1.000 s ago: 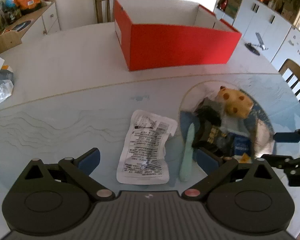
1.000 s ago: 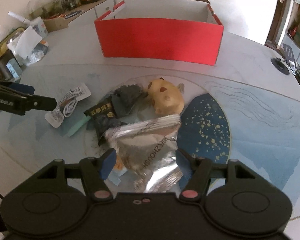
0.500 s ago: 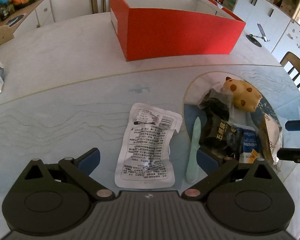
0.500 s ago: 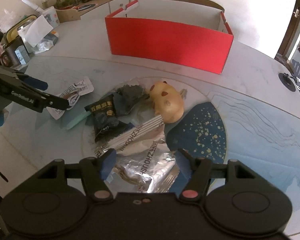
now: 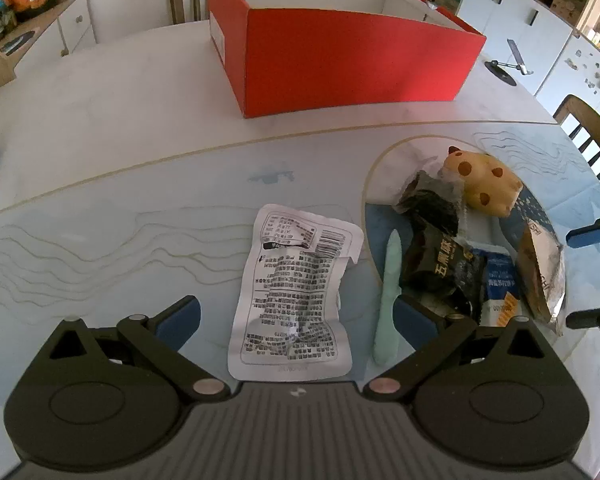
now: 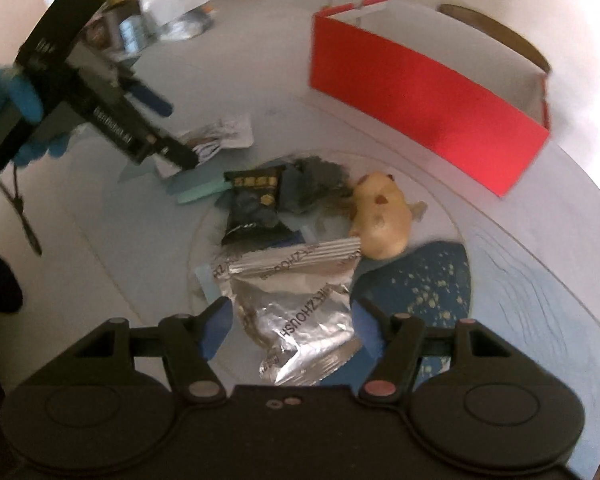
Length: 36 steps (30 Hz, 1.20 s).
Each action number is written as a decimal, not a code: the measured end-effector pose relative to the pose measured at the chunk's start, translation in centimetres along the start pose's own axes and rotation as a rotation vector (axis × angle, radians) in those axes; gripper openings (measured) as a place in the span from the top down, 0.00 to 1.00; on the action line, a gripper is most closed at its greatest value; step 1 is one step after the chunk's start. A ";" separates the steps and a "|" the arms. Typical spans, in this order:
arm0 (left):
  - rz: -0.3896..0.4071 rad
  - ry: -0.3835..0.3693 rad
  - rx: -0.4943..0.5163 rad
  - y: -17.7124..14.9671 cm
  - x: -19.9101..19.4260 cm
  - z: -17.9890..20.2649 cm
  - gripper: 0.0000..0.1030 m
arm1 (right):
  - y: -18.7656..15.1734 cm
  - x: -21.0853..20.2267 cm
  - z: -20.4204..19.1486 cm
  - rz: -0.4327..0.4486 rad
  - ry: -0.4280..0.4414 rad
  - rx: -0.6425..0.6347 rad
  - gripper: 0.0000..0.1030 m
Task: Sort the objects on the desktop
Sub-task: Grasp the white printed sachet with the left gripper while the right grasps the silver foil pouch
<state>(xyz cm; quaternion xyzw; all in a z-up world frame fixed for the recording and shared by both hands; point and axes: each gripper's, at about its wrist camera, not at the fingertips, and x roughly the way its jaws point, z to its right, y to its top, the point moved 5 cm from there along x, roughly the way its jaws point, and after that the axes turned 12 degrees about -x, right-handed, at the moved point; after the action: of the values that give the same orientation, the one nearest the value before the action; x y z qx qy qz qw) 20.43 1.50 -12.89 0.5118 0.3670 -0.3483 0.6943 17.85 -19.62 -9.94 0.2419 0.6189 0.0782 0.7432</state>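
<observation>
My left gripper (image 5: 296, 316) hangs open over a white printed packet (image 5: 296, 292) that lies flat on the table between its fingers. A pale green stick (image 5: 388, 300) lies just right of it. My right gripper (image 6: 291, 322) is open, its pads on either side of a silver foil packet (image 6: 296, 308) without pressing on it. Beyond that lie a black snack packet (image 6: 254, 204), a dark crumpled wrapper (image 6: 312, 184) and a yellow plush toy (image 6: 382, 216). An open red box (image 5: 340, 60) stands at the back. The right wrist view is blurred.
A blue packet (image 5: 498, 280) lies under the pile. A phone stand (image 5: 504, 68) sits right of the box. Chairs (image 5: 592, 136) ring the round table (image 5: 120, 120). A sideboard (image 5: 32, 36) with snacks stands at the far left. A blue-gloved hand (image 6: 4, 96) holds the left gripper (image 6: 170, 132).
The right gripper has rolled, so its view tilts and blurs; the silver packet stays between its fingers. The left gripper has kept almost still over the white packet.
</observation>
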 end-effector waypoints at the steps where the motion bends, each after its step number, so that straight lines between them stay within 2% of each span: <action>1: -0.001 0.001 0.001 0.0 0.1 0.0 0.00 | 0.0 0.2 -0.1 -0.006 0.001 -0.029 0.36; 5: -0.008 0.003 -0.002 0.2 0.7 0.1 0.00 | 0.1 1.2 0.0 -0.012 0.005 -0.081 0.35; 14: -0.015 0.017 -0.051 0.5 2.1 -0.4 0.01 | -0.3 3.5 0.8 -0.003 0.041 -0.055 0.35; 18: -0.001 0.000 -0.074 0.7 1.9 -0.5 0.16 | -0.6 3.7 2.1 0.039 0.083 0.081 0.37; 22: 0.002 -0.015 -0.083 0.7 1.8 -0.4 0.18 | -1.5 3.9 3.2 0.065 0.112 0.205 0.38; 23: 0.005 -0.015 -0.086 0.8 1.8 -0.4 0.19 | -1.6 3.9 3.2 0.067 0.113 0.219 0.38; 25: 0.011 -0.019 -0.094 0.9 1.7 -0.5 0.27 | -1.8 4.0 3.0 0.075 0.104 0.234 0.38; 29: 0.011 -0.027 -0.111 1.1 1.6 -0.7 0.34 | -1.9 3.9 2.8 0.082 0.106 0.248 0.38; 31: 0.010 -0.027 -0.126 1.3 1.6 -0.8 0.43 | -1.9 3.8 2.9 0.084 0.105 0.257 0.40; 36: 0.007 -0.049 -0.161 1.3 1.5 -1.3 0.46 | -1.9 3.3 2.9 0.093 0.100 0.283 0.46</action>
<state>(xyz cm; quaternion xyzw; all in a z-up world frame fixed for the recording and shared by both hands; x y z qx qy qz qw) 22.12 2.90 -13.84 0.4468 0.3750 -0.3278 0.7432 21.03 -20.70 -13.34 0.3684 0.6480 0.0364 0.6656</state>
